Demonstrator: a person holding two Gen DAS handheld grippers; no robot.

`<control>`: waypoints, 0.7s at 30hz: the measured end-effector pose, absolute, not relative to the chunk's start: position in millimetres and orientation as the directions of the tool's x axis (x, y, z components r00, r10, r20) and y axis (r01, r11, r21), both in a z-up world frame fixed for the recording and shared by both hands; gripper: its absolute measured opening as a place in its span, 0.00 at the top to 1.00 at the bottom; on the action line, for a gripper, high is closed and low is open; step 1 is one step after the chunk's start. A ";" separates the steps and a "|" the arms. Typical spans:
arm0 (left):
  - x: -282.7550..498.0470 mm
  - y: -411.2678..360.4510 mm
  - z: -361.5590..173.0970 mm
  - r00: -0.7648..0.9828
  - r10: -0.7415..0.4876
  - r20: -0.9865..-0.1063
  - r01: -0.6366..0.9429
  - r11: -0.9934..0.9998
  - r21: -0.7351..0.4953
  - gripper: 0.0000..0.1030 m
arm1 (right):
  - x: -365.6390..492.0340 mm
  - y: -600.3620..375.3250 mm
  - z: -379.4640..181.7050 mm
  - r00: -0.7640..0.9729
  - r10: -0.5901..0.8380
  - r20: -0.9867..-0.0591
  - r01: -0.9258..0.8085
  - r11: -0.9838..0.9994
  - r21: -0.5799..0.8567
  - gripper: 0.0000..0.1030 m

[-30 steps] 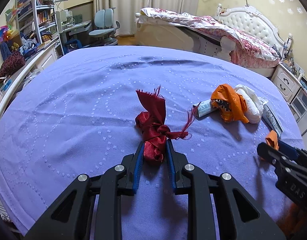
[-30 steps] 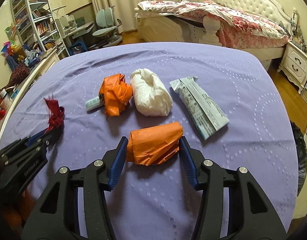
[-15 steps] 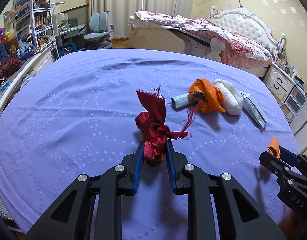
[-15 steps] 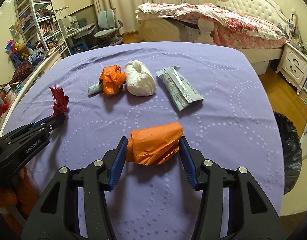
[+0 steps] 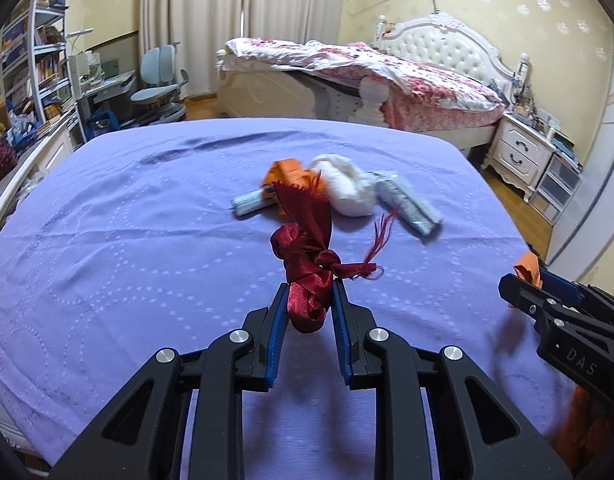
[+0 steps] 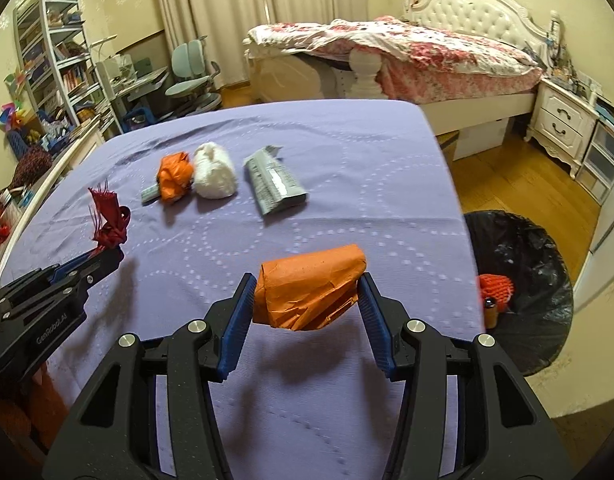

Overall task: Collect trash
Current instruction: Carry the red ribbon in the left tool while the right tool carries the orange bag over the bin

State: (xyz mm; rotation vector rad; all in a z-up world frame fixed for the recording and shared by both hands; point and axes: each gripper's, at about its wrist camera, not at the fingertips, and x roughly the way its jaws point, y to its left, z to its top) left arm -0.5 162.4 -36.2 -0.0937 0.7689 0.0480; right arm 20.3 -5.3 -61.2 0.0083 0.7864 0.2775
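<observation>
My left gripper (image 5: 307,300) is shut on a knotted dark red ribbon (image 5: 307,264), held above the purple tablecloth (image 5: 127,240). It also shows in the right wrist view (image 6: 107,220). My right gripper (image 6: 305,300) is shut on a crumpled orange paper wad (image 6: 307,288), lifted above the table near its right edge. On the table lie an orange wrapper (image 6: 173,176), a white tissue ball (image 6: 215,176) and a grey packet (image 6: 273,186). A bin with a black bag (image 6: 523,288) stands on the floor to the right of the table.
A red item (image 6: 495,286) lies inside the bin. A bed (image 6: 427,60) stands behind the table, a nightstand (image 6: 563,124) at the right, and a shelf, desk and chair (image 6: 191,76) at the back left.
Both grippers have pulled back and swung to the right with their loads. The bin has come fully into the right wrist view, and the table items look farther away.
</observation>
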 end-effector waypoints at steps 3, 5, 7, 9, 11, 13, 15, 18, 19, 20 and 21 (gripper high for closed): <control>0.8 143.0 -32.0 0.729 -0.015 -0.684 -0.042 0.997 -0.067 0.77 | 20.0 -23.3 -57.5 0.691 0.230 -0.686 -0.213 0.971 0.111 0.51; 3.4 128.8 -30.2 0.734 -0.033 -0.679 -0.015 0.998 -0.064 0.77 | 20.6 -40.9 -53.8 0.709 0.203 -0.675 -0.181 0.978 0.104 0.51; 7.7 114.9 -28.7 0.735 -0.051 -0.676 0.011 0.998 -0.062 0.77 | 20.8 -60.1 -52.3 0.723 0.174 -0.668 -0.148 0.984 0.096 0.51; 14.4 96.2 -27.0 0.734 -0.081 -0.674 0.048 0.997 -0.067 0.77 | 21.4 -72.9 -51.8 0.726 0.160 -0.669 -0.130 0.987 0.096 0.51; 19.9 81.3 -26.0 0.735 -0.097 -0.671 0.073 0.995 -0.063 0.77 | 26.0 -92.8 -50.8 0.730 0.136 -0.670 -0.095 0.991 0.098 0.51; 26.9 62.4 -25.5 0.733 -0.120 -0.669 0.108 0.992 -0.059 0.77 | 30.4 -107.1 -51.8 0.730 0.120 -0.673 -0.073 0.992 0.098 0.51; 32.8 48.1 -25.8 0.732 -0.136 -0.668 0.134 0.989 -0.054 0.77 | 34.5 -125.6 -53.1 0.733 0.091 -0.674 -0.039 0.995 0.092 0.51; 41.2 25.4 -26.5 0.728 -0.160 -0.667 0.174 0.984 -0.046 0.77 | 40.8 -145.8 -54.9 0.733 0.062 -0.677 -0.004 0.996 0.086 0.51; 45.4 17.0 -26.9 0.725 -0.169 -0.667 0.187 0.981 -0.045 0.77 | 42.9 -151.7 -55.6 0.732 0.056 -0.678 0.006 0.996 0.089 0.51; 47.1 11.9 -27.1 0.724 -0.175 -0.668 0.195 0.980 -0.045 0.77 | 44.9 -155.7 -56.5 0.732 0.052 -0.680 0.012 0.996 0.090 0.51; 49.8 5.7 -27.4 0.722 -0.182 -0.668 0.205 0.978 -0.044 0.77 | 47.6 -162.5 -57.7 0.731 0.045 -0.681 0.023 0.996 0.090 0.51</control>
